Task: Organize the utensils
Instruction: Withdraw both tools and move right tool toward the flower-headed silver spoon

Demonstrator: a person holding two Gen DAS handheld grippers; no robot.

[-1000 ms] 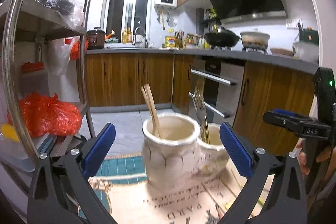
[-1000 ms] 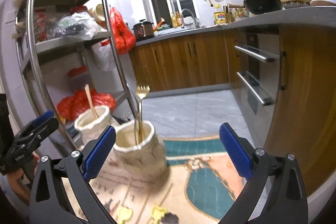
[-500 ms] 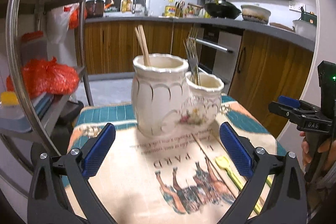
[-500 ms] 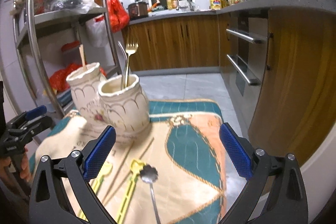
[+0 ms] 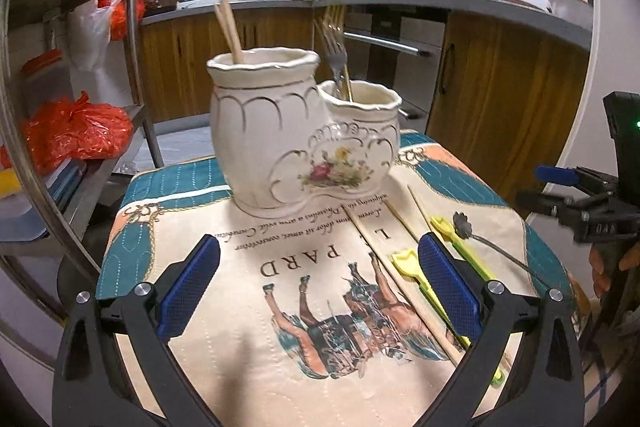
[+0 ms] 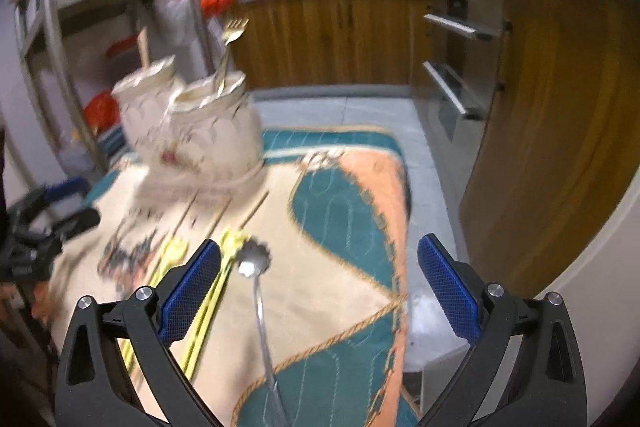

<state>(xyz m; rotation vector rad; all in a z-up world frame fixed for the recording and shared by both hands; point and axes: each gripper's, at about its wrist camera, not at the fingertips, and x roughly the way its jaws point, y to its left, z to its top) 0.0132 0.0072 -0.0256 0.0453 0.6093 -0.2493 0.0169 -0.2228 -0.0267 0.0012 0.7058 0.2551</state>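
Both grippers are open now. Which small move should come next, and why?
Probably lower the right gripper onto the metal spoon: its handle lies between the open fingers, loose on the cloth, while the ceramic holder already holds forks and chopsticks.

Twin-pot ceramic holder (image 5: 296,131) sits at the far end of the table mat (image 5: 248,287). Chopsticks (image 5: 229,27) stand in its taller left pot, forks (image 5: 335,55) in the shorter right pot. Nearer, to the right on the mat: loose chopsticks (image 5: 400,287), two plastic picks (image 5: 424,287) and a spoon (image 6: 260,303), lying roughly parallel. Metal shelf rack (image 5: 60,75) stands left of the table; cabinets and counter (image 5: 500,83) run behind and right.
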